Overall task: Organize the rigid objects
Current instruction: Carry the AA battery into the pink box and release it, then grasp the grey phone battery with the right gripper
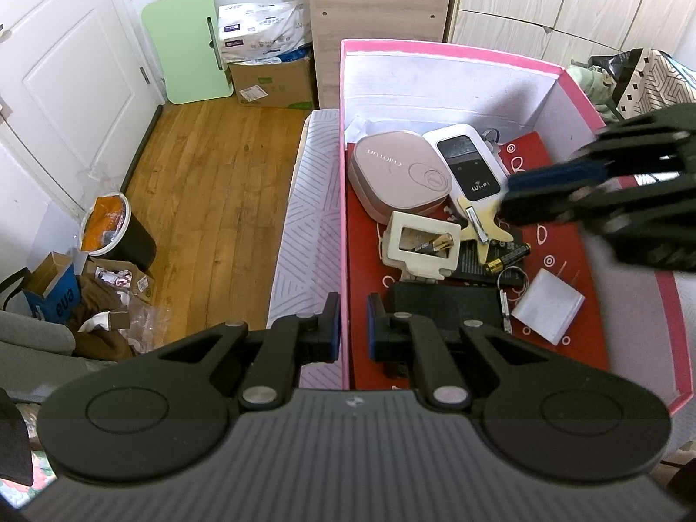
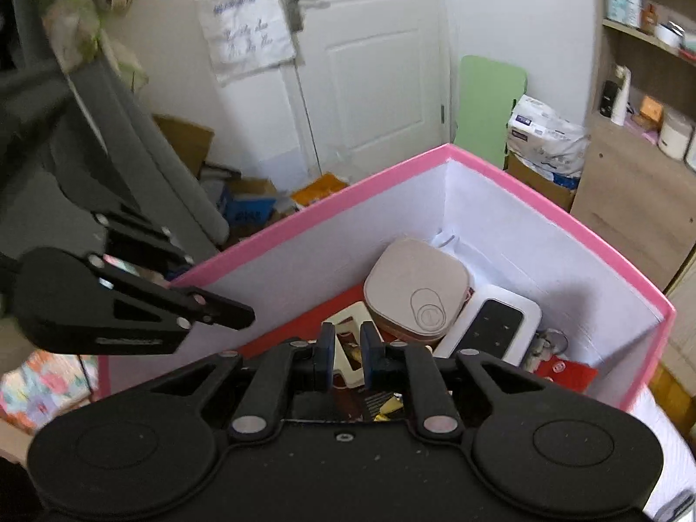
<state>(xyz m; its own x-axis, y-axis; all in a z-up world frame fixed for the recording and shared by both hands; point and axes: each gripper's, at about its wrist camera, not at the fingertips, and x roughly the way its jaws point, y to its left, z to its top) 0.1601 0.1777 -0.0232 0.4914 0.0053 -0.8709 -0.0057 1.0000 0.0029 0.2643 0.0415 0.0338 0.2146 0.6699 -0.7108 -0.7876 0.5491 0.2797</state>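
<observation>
A: What is the biggest thing here?

B: A big pink box (image 1: 456, 50) with white walls inside and a red floor. It sits on a striped white cloth (image 1: 304, 217), above the wooden floor (image 1: 209, 182).

A: What is in the box?

B: Hard little things, all mixed up. The biggest is a rounded pinkish case (image 1: 400, 174) near the far corner. A white Wi-Fi box (image 1: 467, 161) with a black face lies touching it. In front of the case sits a cream frame (image 1: 424, 245) with a hole in the middle. A black flat thing (image 1: 448, 304) lies nearer. A folded white square (image 1: 548, 311) rests on the red floor. There is also a pale star shape (image 1: 485, 228), then a small black and gold battery (image 1: 509, 259).

A: What are the tongs doing?

B: The left gripper (image 1: 352, 326) is pinched on the near pink wall of the box, one finger outside, one inside. The right gripper (image 2: 346, 348) hangs over the things in the box. Its jaws are a little apart, just over the cream frame, and hold nothing.
</observation>
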